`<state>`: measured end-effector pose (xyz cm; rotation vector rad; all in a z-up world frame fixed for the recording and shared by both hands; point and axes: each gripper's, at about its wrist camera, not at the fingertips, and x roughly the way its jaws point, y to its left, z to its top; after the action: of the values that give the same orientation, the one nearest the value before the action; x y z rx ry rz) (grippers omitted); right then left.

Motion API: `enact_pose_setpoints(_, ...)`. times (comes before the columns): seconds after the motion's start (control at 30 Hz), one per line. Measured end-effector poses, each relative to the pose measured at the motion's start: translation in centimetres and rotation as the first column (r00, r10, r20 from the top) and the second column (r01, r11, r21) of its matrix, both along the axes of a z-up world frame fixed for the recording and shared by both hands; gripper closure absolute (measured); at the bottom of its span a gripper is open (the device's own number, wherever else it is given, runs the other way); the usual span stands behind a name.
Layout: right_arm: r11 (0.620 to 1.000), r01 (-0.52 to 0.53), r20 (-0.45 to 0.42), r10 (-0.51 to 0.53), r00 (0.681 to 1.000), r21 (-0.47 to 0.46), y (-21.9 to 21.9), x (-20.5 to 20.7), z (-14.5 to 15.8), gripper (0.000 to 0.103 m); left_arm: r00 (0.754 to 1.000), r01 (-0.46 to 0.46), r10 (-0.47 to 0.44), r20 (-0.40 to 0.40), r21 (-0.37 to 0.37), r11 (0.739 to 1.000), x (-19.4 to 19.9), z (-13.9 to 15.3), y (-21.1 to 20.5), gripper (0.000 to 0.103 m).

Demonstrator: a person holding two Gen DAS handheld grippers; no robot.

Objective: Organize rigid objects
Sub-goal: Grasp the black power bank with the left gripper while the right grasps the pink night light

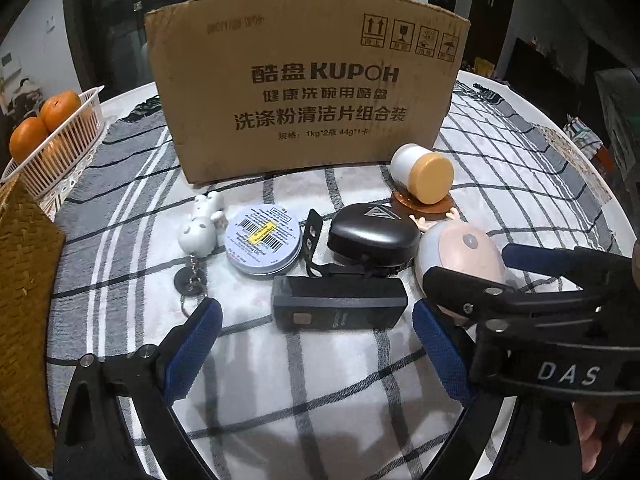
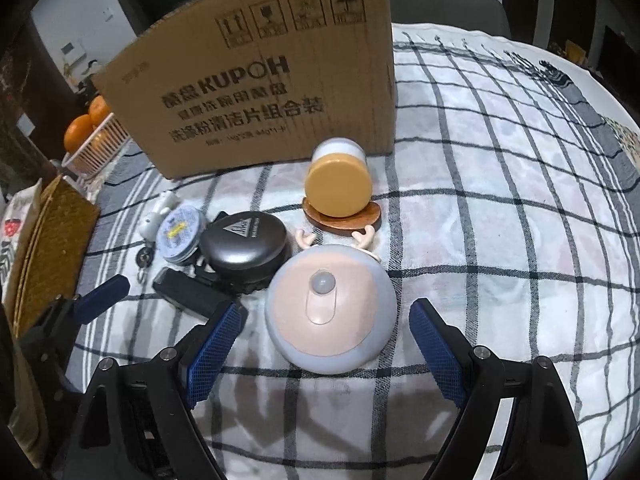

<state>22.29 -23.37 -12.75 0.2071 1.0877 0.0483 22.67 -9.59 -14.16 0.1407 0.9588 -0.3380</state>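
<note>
1. Seven small rigid objects lie in a loose row across the middle of the left wrist view, on the grey-and-white checked tablecloth (image 1: 320, 380), in front of the upright brown cardboard box (image 1: 308, 88) printed KUPOH.
2. At far left, a white plastic basket (image 1: 60, 148) holds oranges (image 1: 60, 110); a woven straw-coloured box (image 1: 24, 280) fills the left edge.
3. Left of centre lies a white bear-shaped keychain figure (image 1: 200, 226), touching or just beside the round pale-blue tin with barcode label (image 1: 262, 238).
4. At centre sits a glossy black rounded case (image 1: 372, 234), with a black rectangular device (image 1: 340, 304) just below it.
5. Right of centre, a white jar with tan lid (image 1: 422, 174) lies on its side on a round brown wooden coaster (image 1: 424, 204).
6. Lower right lies a grey-and-pink dome-shaped lamp with small antlers (image 2: 332, 312).
7. The left gripper (image 1: 316, 344) stands wide, empty, framing the black device from below.
8. The right gripper (image 2: 324, 340) stands wide, blue pads either side of the dome lamp, not touching it.
</note>
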Motion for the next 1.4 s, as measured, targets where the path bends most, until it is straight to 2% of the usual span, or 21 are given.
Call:
enact_pose_setpoints(0.23,0.999,0.035,-0.021,-0.035,0.999,0.010,-0.4,0.7,-0.7,0.016,0.999,-0.020,0.019,-0.036,-0.021,1.000,1.1,-1.0,-0.2,0.008)
enact_pose_setpoints(0.5,0.999,0.039,-0.044,-0.040,0.998,-0.016,-0.1,1.7,-1.3,0.016,0.998,-0.012,0.010,-0.068,-0.031,0.999,1.7,-1.9,-0.7,0.018)
enact_pose_setpoints(0.63,0.999,0.032,-0.050,-0.034,0.998,-0.044,0.1,1.9,-1.6,0.016,0.999,0.002,-0.002,-0.046,0.000,1.000,1.5,-2.0,-1.1,0.022)
enact_pose_setpoints(0.77,0.997,0.018,-0.046,-0.022,0.999,-0.076,0.4,2.0,-1.6,0.021,0.999,0.004,-0.004,-0.034,-0.001,1.000,1.5,-1.9,-0.9,0.031)
enact_pose_setpoints(0.83,0.997,0.017,-0.038,-0.020,0.999,-0.069,0.4,1.9,-1.4,0.028,0.999,0.005,-0.005,-0.034,0.000,1.000,1.6,-1.9,-0.8,0.031)
enact_pose_setpoints(1.4,0.998,0.050,-0.018,-0.051,0.999,-0.027,-1.3,0.2,-1.1,0.028,0.999,-0.008,0.007,-0.039,-0.015,1.000,0.5,-1.1,-0.1,0.031)
